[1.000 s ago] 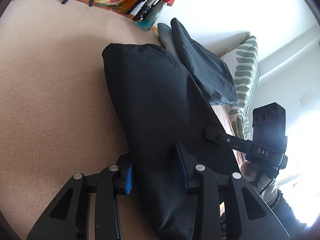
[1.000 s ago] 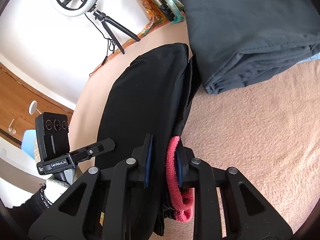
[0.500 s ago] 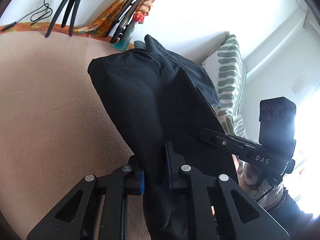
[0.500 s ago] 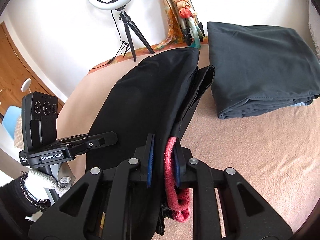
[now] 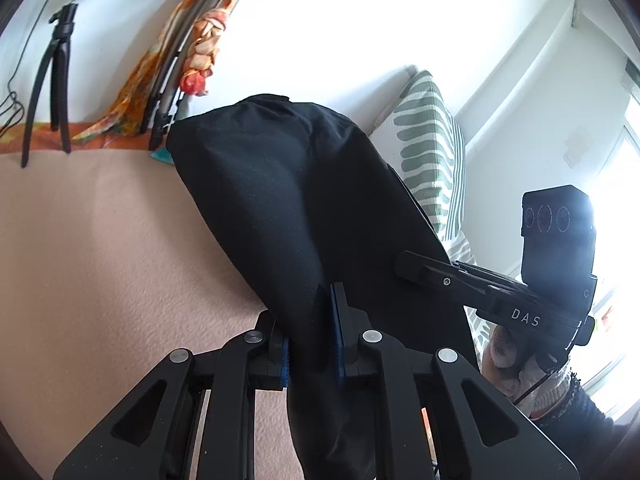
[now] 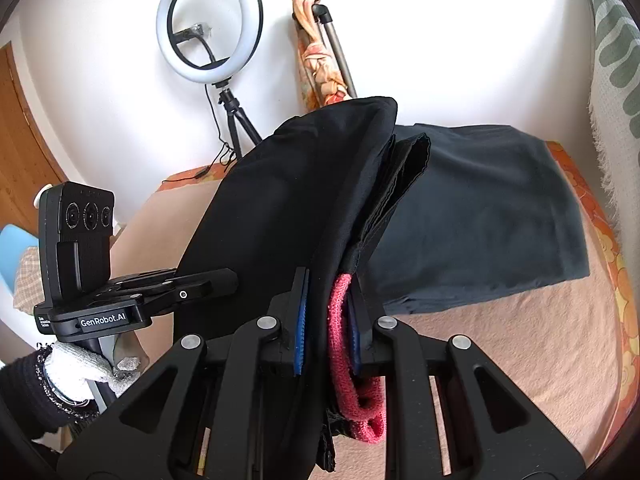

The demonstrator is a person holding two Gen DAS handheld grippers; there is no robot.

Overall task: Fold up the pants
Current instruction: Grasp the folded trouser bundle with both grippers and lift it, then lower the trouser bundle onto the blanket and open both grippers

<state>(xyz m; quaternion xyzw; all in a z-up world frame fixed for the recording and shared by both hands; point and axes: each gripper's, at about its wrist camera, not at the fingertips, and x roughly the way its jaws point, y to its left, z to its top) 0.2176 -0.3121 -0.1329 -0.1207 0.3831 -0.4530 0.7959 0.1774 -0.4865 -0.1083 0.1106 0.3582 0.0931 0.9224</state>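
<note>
- The black pants [image 5: 280, 208] hang in the air above the beige blanket [image 5: 100, 260], strung between the two grippers and drooping forward in a soft, already doubled bundle.
- The left gripper [image 5: 310, 344] has its blue pads pinched onto one edge of the cloth; the right gripper [image 6: 328, 316] is clamped on the other edge, where a red knit waistband [image 6: 344, 344] bunches between its jaws.
- The fabric looks thin, limp and light (it sags under its own weight and keeps no shape), so it will likely drape wherever it is lowered, not hold a crease.
- In the right wrist view several layers fan apart along the free edge [image 6: 404, 168]; judging by that, loose layers could slide out of line when laid down.
- The best hold seems to be the thick waistband and the matching hem corners, where the cloth is bulkiest and least slippery.
- A folded dark grey garment [image 6: 500, 208] lies on the blanket near the striped pillow [image 5: 432, 160], well clear of the hanging pants.
</note>
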